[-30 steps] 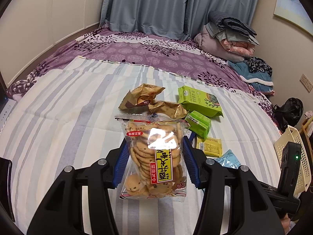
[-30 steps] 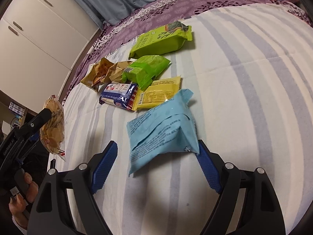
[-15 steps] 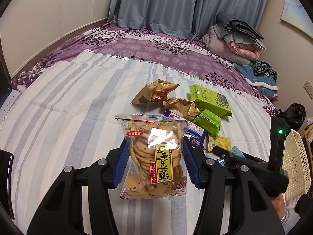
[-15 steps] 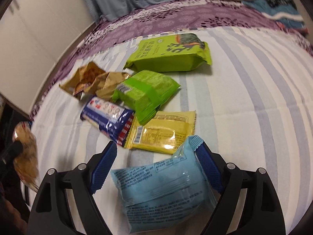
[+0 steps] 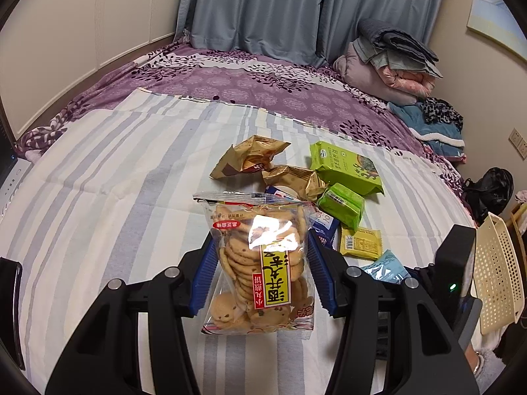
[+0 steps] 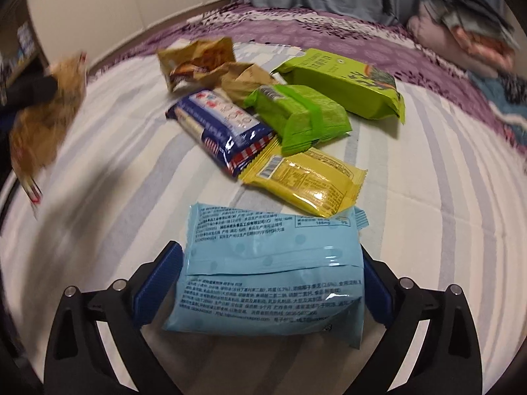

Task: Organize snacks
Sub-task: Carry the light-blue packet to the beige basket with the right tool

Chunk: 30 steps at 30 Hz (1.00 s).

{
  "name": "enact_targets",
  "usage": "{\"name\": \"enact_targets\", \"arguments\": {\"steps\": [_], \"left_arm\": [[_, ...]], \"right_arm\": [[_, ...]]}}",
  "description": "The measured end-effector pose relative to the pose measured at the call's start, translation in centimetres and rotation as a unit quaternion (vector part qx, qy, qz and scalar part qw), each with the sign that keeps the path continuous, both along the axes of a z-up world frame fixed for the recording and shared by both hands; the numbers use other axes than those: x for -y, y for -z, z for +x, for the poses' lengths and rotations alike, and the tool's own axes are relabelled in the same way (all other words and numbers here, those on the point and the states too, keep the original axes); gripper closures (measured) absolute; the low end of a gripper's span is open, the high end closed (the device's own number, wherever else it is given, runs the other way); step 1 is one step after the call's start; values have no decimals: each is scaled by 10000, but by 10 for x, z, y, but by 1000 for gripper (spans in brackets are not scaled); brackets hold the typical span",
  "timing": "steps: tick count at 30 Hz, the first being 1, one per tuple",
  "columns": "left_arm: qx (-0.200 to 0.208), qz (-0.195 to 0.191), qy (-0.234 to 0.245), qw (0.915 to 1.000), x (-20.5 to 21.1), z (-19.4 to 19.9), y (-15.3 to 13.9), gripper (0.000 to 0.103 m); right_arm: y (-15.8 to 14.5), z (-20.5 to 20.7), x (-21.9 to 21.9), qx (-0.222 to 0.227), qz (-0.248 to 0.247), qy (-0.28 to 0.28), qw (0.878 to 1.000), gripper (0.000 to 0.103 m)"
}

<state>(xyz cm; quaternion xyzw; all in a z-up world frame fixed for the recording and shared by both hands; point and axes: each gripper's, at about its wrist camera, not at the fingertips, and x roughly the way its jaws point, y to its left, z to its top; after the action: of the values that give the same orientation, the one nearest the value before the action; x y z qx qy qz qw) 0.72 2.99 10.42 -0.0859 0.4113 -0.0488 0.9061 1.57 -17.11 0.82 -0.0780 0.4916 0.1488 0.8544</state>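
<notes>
Meanwhile, left hand-held gripper (image 5: 260, 273) pinching cookie bag (image 5: 258, 263), right hand-held gripper (image 6: 263, 283) just opening, straddling blue packet (image 6: 270, 276)

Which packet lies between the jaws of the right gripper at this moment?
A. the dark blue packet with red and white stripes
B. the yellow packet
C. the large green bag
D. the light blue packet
D. In the right wrist view the light blue packet lies on the striped sheet between the open blue jaws of the right gripper, which have just been opening; the yellow packet lies farther off.
</notes>
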Motion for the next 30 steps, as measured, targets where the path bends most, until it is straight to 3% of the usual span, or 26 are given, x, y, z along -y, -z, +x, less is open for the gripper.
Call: {"name": "enact_targets", "arguments": {"steps": [8,30], "left_arm": [[27,45,-46,10000,1,-2,-5,49],[153,275,389,9987,44,-8,-21,49]], "right_arm": [[-7,-7,11,124,-2,133,9998,23],[-67,-39,98,857,645,1141,9877,24]]}}
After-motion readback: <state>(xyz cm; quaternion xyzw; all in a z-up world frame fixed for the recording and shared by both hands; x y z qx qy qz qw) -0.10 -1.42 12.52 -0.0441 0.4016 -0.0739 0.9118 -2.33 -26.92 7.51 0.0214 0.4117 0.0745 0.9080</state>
